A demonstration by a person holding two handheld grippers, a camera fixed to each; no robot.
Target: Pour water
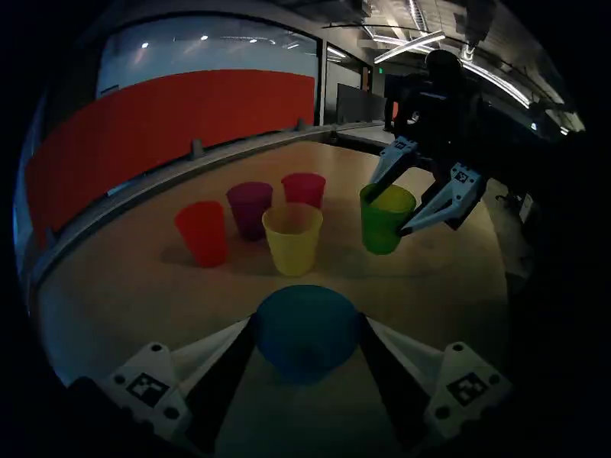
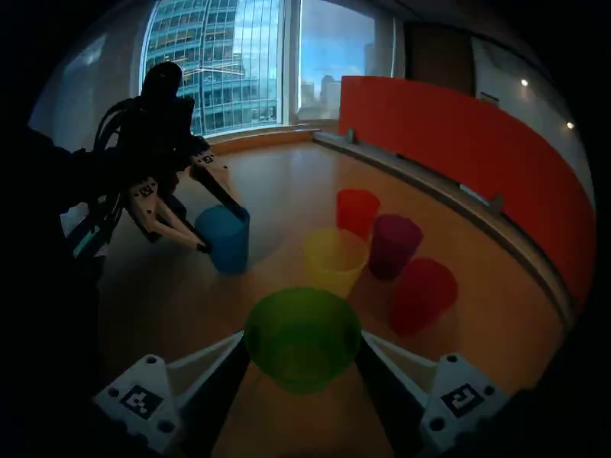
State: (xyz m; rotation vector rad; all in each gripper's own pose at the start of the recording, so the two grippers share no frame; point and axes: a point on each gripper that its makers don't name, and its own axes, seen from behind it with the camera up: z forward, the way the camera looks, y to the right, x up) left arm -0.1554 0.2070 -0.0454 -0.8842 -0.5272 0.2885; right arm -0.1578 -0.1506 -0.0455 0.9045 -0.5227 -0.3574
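In the left gripper view, a blue cup [image 1: 307, 331] stands upright between the fingers of my left gripper [image 1: 307, 340], which is shut on it. Farther off stands the green cup [image 1: 385, 217], held by my right gripper [image 1: 391, 208]. In the right gripper view, the green cup [image 2: 303, 337] sits between the fingers of my right gripper [image 2: 303, 343], shut on it. The blue cup [image 2: 224, 237] is at the left with my left gripper [image 2: 223, 226] closed around it. Both cups rest on the wooden table [image 1: 153, 290].
Several other cups stand in a cluster mid-table: orange [image 1: 202, 232], purple [image 1: 250, 209], yellow [image 1: 292, 239] and red [image 1: 304, 189]. The same cups, yellow [image 2: 334, 261], orange [image 2: 357, 211], purple [image 2: 394, 245] and red [image 2: 422, 295], lie right of the green cup. A red wall panel [image 1: 168, 114] runs behind the table.
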